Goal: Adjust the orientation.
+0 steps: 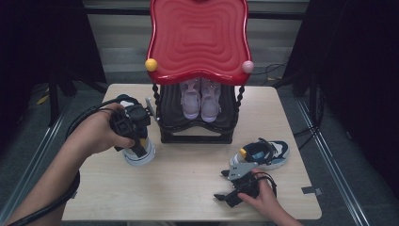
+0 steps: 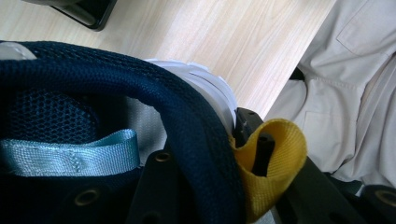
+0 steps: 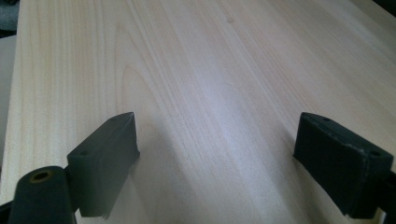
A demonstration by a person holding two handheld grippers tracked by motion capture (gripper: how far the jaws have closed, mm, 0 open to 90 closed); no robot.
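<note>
A navy shoe (image 2: pixel 196 140) is clenched at its heel by the left hand-held gripper (image 1: pixel 133 136) above the counter (image 1: pixel 188 188); the right hand-held gripper (image 1: pixel 226 186) is held released

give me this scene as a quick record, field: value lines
surface: light wooden table
left hand-held gripper: shut on the heel collar of a navy sneaker, beside its yellow pull loop
right hand-held gripper: open, nothing between the jaws, low over bare table
second sneaker: on the table just beyond the right gripper
rack: black shelf holding a pale purple pair, red wavy top
</note>
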